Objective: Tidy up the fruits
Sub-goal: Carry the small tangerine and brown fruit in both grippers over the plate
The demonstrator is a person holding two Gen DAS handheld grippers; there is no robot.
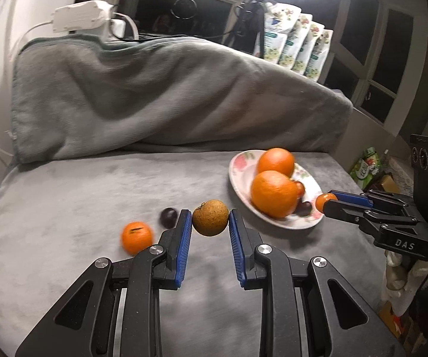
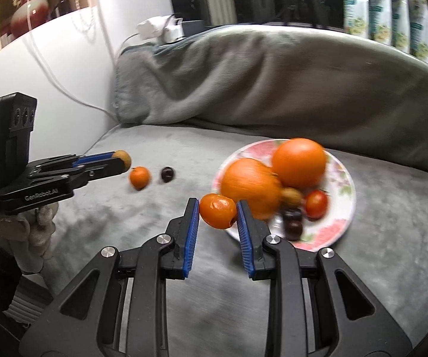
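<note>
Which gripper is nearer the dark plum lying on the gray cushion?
Left. The left gripper, shut on the brown fruit, sits right beside the dark plum. The right gripper, holding a small orange fruit, is over at the plate.

The plate [image 2: 343,178] is white with a pink and green flower print. On it sit two bright orange oranges [image 2: 298,162], a red tomato [image 2: 316,204], a tan-brown fruit [image 2: 291,197] and dark purple grapes [image 2: 292,223]. The left hand-held gripper [image 1: 210,219] is black with blue pads [image 1: 186,232] and clamps a speckled brown fruit [image 1: 210,217]; beside it lie a small orange fruit [image 1: 136,237] and a dark purple grape [image 1: 168,217]. The right hand-held gripper [image 2: 217,211], also black and blue, clamps a glossy orange fruit [image 2: 217,210]. The blanket [image 1: 154,101] and the soft surface [image 1: 65,196] are grey.
</note>
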